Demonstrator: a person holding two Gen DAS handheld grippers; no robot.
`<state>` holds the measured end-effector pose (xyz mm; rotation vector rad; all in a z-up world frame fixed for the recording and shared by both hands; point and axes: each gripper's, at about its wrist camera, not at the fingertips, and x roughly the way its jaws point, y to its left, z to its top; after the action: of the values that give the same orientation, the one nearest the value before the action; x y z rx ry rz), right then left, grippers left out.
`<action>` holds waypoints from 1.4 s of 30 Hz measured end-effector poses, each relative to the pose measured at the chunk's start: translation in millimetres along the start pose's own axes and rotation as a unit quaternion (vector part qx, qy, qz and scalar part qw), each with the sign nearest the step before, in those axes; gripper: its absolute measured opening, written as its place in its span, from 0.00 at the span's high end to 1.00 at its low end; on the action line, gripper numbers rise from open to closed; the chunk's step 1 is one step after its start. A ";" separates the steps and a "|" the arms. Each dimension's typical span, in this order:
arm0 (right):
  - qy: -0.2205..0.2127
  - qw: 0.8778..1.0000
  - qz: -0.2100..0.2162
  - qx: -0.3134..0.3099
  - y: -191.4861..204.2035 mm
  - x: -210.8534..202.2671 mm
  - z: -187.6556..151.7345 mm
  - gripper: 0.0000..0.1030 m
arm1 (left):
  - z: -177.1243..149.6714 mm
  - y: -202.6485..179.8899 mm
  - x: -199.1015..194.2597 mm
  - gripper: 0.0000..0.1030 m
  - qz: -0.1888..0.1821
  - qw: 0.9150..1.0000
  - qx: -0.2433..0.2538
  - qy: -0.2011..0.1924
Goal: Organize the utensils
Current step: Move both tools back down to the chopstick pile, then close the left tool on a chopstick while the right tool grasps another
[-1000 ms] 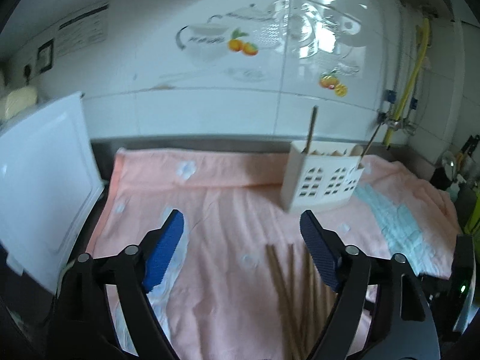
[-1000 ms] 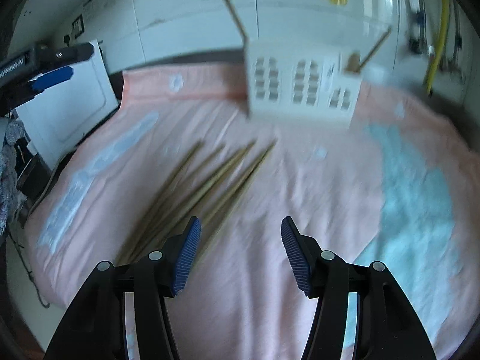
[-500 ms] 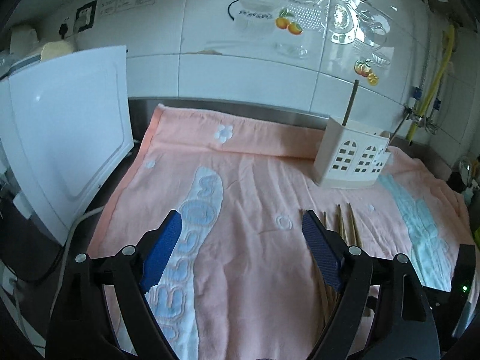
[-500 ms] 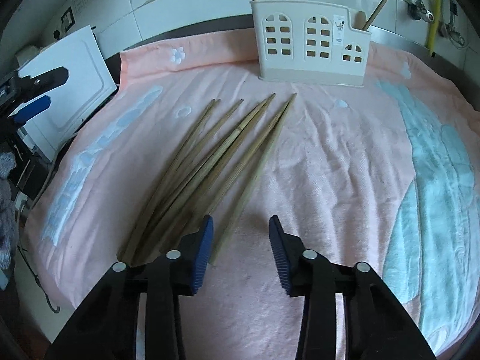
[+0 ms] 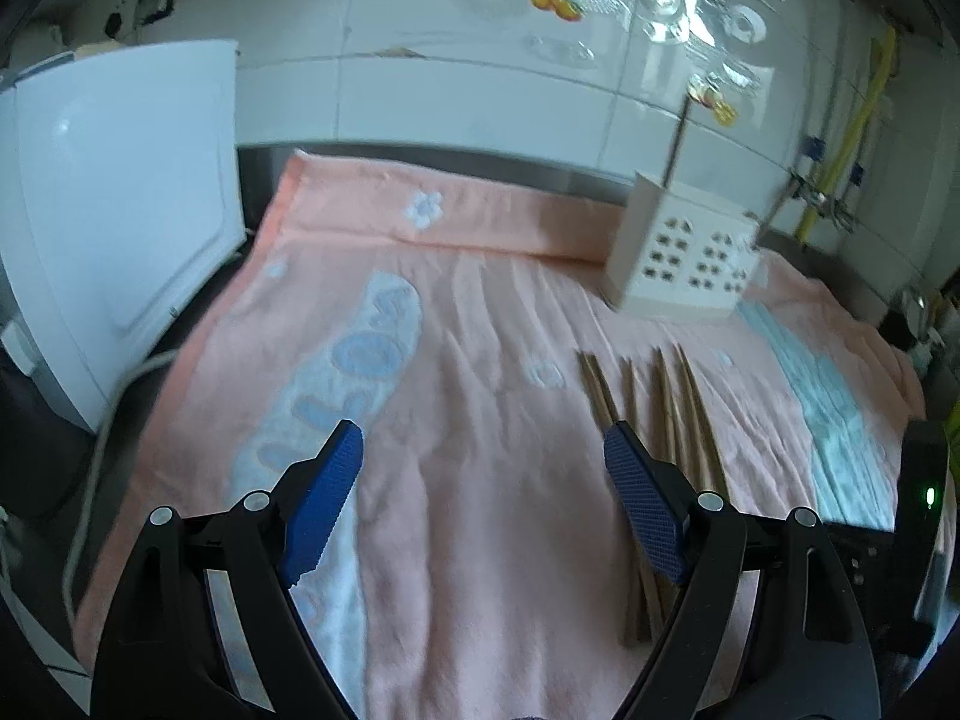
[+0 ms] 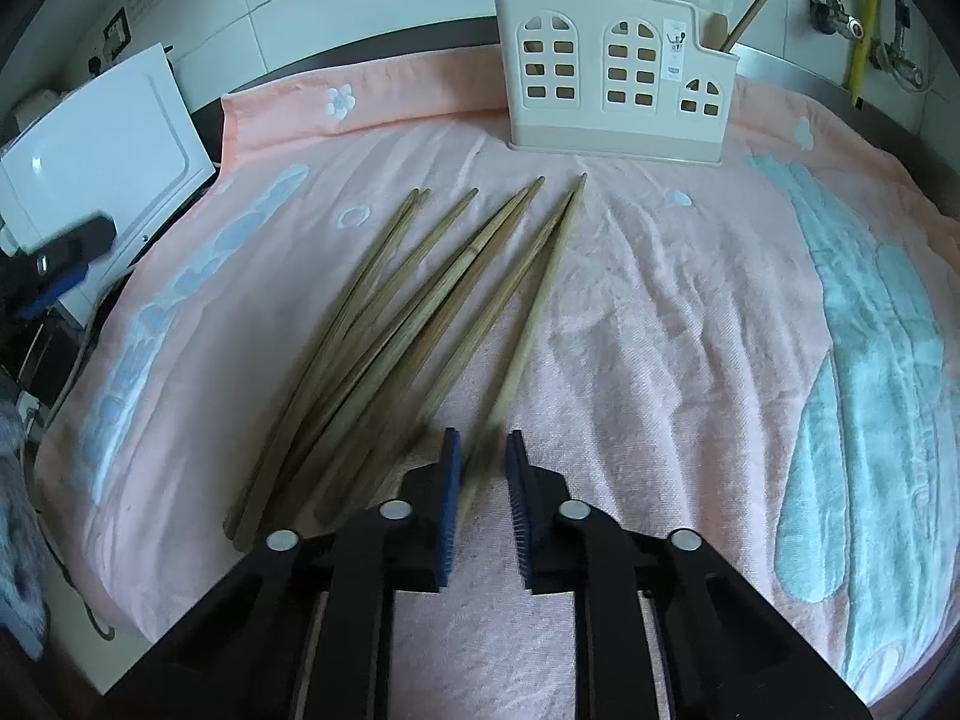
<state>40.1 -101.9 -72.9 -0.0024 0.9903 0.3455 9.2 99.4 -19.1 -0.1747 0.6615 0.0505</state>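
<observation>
1. The chopsticks (image 6: 420, 324) lie fanned on the pink towel (image 6: 690, 330), tips toward the white utensil holder (image 6: 612, 72) near the wall, which already has a few sticks standing in it.
2. My right gripper (image 6: 483, 480) was wide open a second ago; now its pads have closed around the thick end of the rightmost chopstick (image 6: 540, 300), blurred between them. I read that as a grip taken, so a lift toward the holder should follow.
3. My left gripper (image 5: 480, 504) stays spread wide and empty, now lower over bare towel, just left of the bundle.
</observation>
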 end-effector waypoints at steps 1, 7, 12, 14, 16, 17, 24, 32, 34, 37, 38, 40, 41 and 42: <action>-0.001 1.000 -0.001 -0.001 -0.6 -0.4 0.0 0.90 | -3.7 -2.7 0.5 0.21 -0.003 1.000 0.003 0.003; -0.005 1.000 -0.016 -0.006 -9.8 -3.9 -1.2 0.92 | -29.5 -29.0 2.8 0.25 -0.037 0.998 0.039 0.024; -0.008 1.000 -0.024 -0.005 -17.5 -6.6 -1.8 0.92 | -47.7 -49.2 9.2 0.43 -0.077 0.994 0.057 0.045; -0.009 1.000 -0.026 -0.004 -21.2 -7.5 -2.8 0.92 | -54.4 -57.0 12.5 0.51 -0.093 0.992 0.062 0.055; -0.008 1.000 -0.024 -0.003 -23.4 -8.0 -3.9 0.92 | -59.8 -62.5 16.9 0.62 -0.104 0.990 0.065 0.065; -0.008 1.000 -0.023 -0.003 -24.3 -8.4 -4.6 0.92 | -61.1 -64.0 19.9 0.66 -0.104 0.990 0.064 0.070; -0.008 1.000 -0.018 -0.003 -24.3 -8.4 -5.4 0.92 | -63.4 -55.1 39.2 0.84 -0.106 0.989 0.029 0.104; -0.007 1.000 -0.013 -0.004 -24.9 -7.5 -5.4 0.92 | -66.7 -57.5 48.1 0.90 -0.093 0.988 0.031 0.122; -0.007 1.000 -0.012 -0.003 -25.1 -7.6 -5.2 0.92 | -66.5 -54.9 49.0 0.91 -0.094 0.987 0.026 0.124; -0.007 1.000 -0.013 -0.003 -24.5 -7.8 -5.4 0.92 | -64.6 -53.6 46.5 0.91 -0.085 0.989 0.029 0.118; -0.007 1.000 -0.012 -0.003 -24.6 -7.4 -5.3 0.92 | -64.1 -52.7 46.0 0.91 -0.083 0.989 0.030 0.117; -0.006 1.000 -0.013 -0.004 -24.6 -7.4 -5.4 0.91 | -63.9 -51.3 47.3 0.91 -0.083 0.989 0.030 0.119; -0.006 1.000 -0.013 -0.004 -24.5 -7.2 -5.5 0.91 | -63.9 -50.8 48.3 0.91 -0.088 0.988 0.028 0.122; -0.007 1.000 -0.013 -0.004 -24.3 -7.2 -5.7 0.91 | -64.1 -50.3 49.2 0.91 -0.092 0.988 0.024 0.124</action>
<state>38.8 -127.9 -73.9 -0.0192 0.9748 0.3254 14.2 38.1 -91.7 -0.1962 0.8917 -0.1684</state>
